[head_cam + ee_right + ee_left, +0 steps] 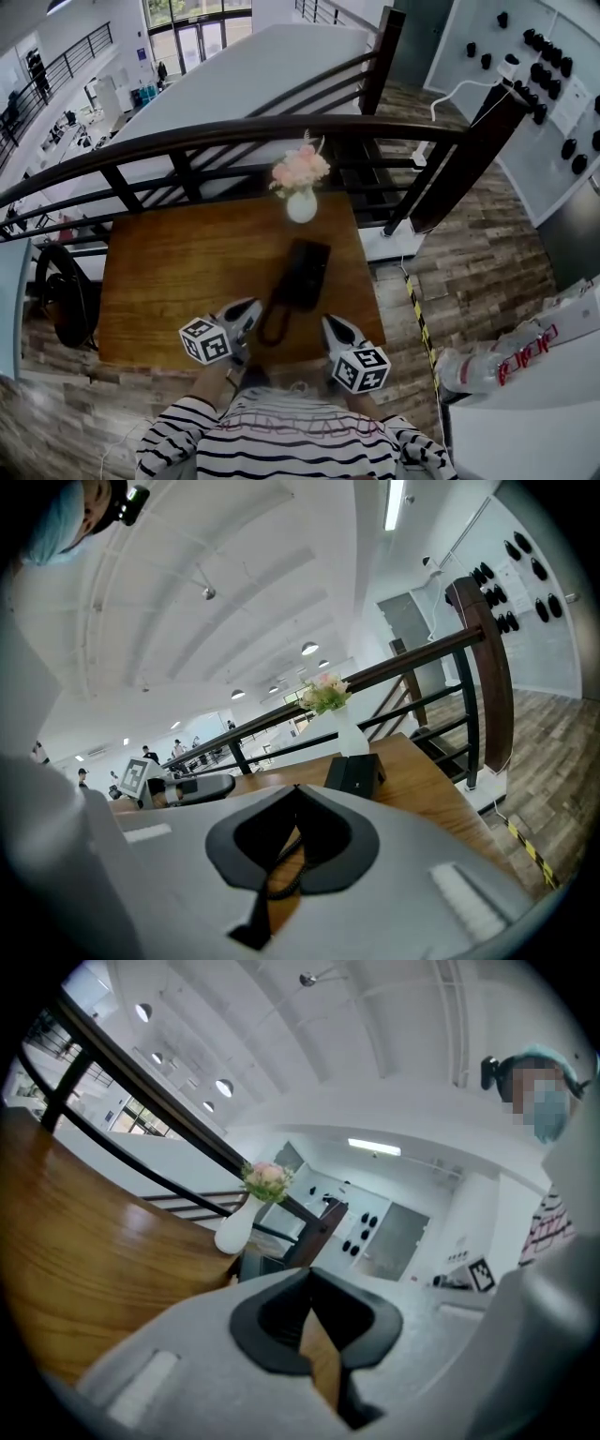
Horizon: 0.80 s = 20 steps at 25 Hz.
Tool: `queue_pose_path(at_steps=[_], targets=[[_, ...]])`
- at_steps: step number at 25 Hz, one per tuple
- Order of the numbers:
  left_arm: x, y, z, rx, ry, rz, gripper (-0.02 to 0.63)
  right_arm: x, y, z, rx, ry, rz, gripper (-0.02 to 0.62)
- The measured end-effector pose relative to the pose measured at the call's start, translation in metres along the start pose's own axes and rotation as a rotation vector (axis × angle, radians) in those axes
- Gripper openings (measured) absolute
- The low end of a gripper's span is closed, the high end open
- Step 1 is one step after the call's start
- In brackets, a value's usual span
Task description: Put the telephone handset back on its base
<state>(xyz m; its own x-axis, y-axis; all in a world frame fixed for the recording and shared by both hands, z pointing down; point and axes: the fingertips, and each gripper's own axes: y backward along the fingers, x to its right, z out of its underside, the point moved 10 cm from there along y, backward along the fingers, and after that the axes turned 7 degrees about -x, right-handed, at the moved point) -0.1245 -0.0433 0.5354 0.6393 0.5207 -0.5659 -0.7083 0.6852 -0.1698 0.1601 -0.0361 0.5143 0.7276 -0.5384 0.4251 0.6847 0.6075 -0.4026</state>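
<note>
The telephone (307, 272) sits on the wooden tabletop (159, 281), just on the person's side of the white vase (301, 204) with its pink flowers. From here it reads as one dark block. The handset seems to lie along the base, but I cannot pick the two apart. Its coiled cord (272, 323) loops further out from the vase, towards the near edge of the tabletop.

Both claws hang past that loop, at the edge farthest from the vase, with the cord lying between them. The left claw (248, 309) is clenched, its dark pads met at the tips, with only bare wood showing through the gap behind them. It grips nothing. From its own view the vase (236, 1227) stands ahead and a little to the left of the tips (309, 1274).

The right claw (333, 328) is likewise clenched and empty, its tips (296, 789) together. A stretch of cord shows through the opening lower down, lying on the wood beyond. In its view the telephone (356, 773) stands just before the vase (352, 738).

A dark railing (187, 136) curves past on the far side of the vase.
</note>
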Motion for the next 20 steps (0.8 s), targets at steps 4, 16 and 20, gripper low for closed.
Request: queue_pose_path(at_steps=[4, 16, 20], targets=[[0.016, 0.014, 0.001, 0.017, -0.025, -0.018, 0.0, -0.004, 0.003, 0.0, -0.001, 0.016, -0.012, 0.0], [0.05, 0.035, 0.007, 0.054, -0.058, -0.024, 0.0, -0.013, 0.018, 0.006, -0.013, 0.042, -0.025, 0.0], [0.058, 0.039, 0.012, 0.064, -0.068, -0.05, 0.0, -0.015, 0.024, 0.009, -0.018, 0.048, -0.029, 0.0]])
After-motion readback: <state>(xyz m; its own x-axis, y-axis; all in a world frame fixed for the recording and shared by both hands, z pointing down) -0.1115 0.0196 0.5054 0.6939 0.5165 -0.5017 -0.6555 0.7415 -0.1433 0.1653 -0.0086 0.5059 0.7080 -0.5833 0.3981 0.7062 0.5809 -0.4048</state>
